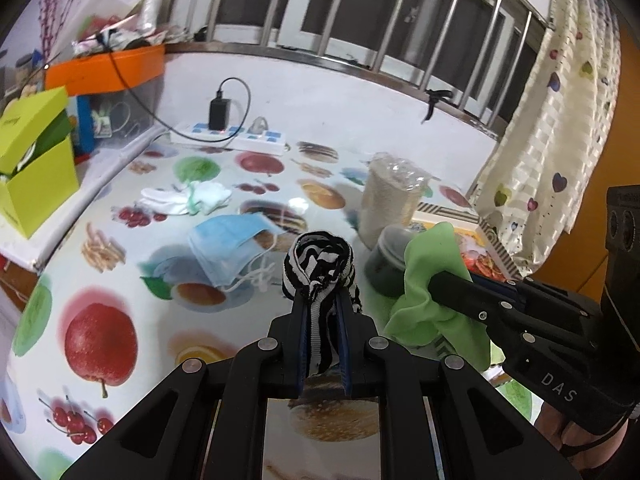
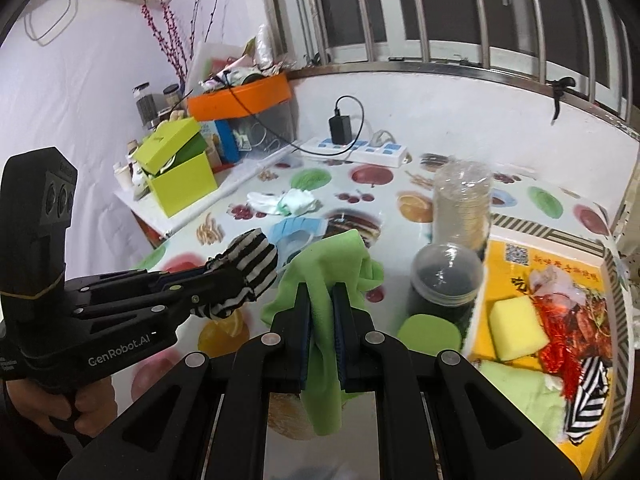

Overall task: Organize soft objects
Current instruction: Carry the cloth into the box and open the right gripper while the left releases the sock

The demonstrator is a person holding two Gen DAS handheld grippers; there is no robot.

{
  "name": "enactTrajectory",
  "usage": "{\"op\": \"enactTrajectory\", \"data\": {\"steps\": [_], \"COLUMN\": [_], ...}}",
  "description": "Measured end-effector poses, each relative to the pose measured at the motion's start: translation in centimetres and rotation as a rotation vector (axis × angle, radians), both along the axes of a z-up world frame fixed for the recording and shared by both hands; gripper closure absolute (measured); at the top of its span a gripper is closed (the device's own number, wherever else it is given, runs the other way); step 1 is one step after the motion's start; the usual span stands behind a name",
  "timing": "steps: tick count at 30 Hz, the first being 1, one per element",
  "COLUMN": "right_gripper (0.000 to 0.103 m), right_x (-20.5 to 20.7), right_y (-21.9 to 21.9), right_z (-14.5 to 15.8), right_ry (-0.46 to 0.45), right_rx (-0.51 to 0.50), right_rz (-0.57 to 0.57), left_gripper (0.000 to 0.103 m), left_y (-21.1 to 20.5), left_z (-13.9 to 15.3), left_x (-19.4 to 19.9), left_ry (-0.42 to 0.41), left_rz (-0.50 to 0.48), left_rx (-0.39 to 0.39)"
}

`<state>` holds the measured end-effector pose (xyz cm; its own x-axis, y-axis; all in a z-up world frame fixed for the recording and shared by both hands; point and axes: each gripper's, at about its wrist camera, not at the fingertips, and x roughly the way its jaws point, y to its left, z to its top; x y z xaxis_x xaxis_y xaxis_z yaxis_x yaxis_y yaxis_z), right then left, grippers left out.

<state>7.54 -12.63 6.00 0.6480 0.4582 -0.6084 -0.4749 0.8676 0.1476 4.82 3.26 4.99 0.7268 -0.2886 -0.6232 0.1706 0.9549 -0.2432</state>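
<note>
My left gripper [image 1: 320, 300] is shut on a black-and-white striped cloth [image 1: 318, 264], held above the fruit-print tablecloth [image 1: 100, 280]. Just to its right, my right gripper [image 2: 322, 296] is shut on a bright green cloth [image 2: 332, 264] that hangs down between its fingers. Each gripper shows in the other's view: the right one [image 1: 434, 284] with the green cloth [image 1: 424, 276], the left one [image 2: 236, 276] with the striped cloth [image 2: 248, 264]. A blue face mask [image 1: 228, 248] and a white crumpled cloth [image 1: 188, 198] lie on the table beyond.
A yellow printed box [image 2: 552, 236] at the right holds a yellow sponge [image 2: 516, 328], red tinsel, a pale green cloth and another striped cloth [image 2: 588, 400]. Beside it stand a dark lidded jar [image 2: 440, 284], a wrapped cup stack [image 2: 462, 208] and a green round sponge [image 2: 430, 330]. A power strip [image 2: 356, 150] and a lime box [image 2: 180, 172] sit at the back.
</note>
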Motion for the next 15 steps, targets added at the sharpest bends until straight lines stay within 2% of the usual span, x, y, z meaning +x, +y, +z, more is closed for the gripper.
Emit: {"op": "enactTrajectory", "data": {"steps": [15], "right_gripper": [0.092], "right_x": [-0.6], "right_y": [-4.2], "right_z": [1.0], "right_ry": [-0.033], "right_rx": [0.033], "right_rz": [-0.081], "left_gripper": [0.091], "left_y": [-3.7], "left_z": [1.0], "left_x": [0.5], "left_ry": [-0.025], "left_rz": [-0.082], "left_rx": [0.004]}}
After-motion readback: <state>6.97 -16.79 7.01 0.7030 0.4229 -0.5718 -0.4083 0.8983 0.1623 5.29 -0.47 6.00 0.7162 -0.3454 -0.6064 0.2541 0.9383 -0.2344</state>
